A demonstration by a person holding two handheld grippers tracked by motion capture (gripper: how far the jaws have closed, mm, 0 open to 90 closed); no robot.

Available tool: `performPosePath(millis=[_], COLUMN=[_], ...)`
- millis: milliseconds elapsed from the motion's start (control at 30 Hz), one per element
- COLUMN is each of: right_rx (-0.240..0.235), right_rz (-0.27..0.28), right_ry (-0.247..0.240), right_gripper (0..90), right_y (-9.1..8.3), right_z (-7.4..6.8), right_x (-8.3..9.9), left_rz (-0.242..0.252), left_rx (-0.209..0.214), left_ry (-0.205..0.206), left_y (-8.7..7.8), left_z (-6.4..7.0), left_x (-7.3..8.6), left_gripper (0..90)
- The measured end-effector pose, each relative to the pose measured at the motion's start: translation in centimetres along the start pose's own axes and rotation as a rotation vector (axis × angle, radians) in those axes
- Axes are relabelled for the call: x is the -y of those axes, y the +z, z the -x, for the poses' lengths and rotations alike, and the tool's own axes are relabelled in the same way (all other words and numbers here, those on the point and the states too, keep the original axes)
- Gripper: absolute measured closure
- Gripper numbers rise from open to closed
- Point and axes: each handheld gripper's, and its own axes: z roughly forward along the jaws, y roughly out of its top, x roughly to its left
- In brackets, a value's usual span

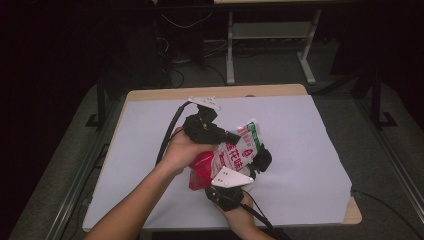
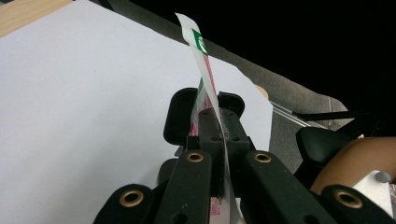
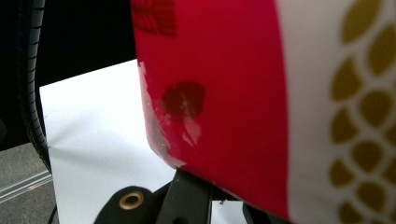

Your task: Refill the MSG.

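Observation:
A red, white and green snack bag [image 1: 239,151] is held up above the white sheet [image 1: 305,150] between both grippers. My left gripper [image 1: 234,136] comes in from the left and is shut on the bag's flat top edge; in the left gripper view that thin edge [image 2: 201,60] stands pinched between the jaws of the left gripper [image 2: 208,114]. My right gripper [image 1: 261,159] reaches up from below at the bag's right side. In the right gripper view the bag's red and gold-patterned face [image 3: 224,93] covers the jaws; just their close-set bases show.
The white sheet covers a wooden table [image 1: 215,92] whose bare edge shows at the back and the front right corner. Black cables [image 1: 167,140] trail from both grippers. A white table frame [image 1: 270,35] stands on the dark floor beyond.

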Motion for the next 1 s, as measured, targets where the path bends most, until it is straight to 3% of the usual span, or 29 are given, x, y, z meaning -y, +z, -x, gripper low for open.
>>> performPosePath(millis=[1000], right_rx=[-0.004], right_rz=[0.000], right_ry=[0.003], right_gripper=[90.0], right_y=[0.05], right_z=[-0.02], right_x=[0.05], left_rz=[-0.008], left_rx=[0.001], left_ry=[0.000], left_y=[0.27], left_z=[-0.01], left_x=[-0.02], left_gripper=[90.0])
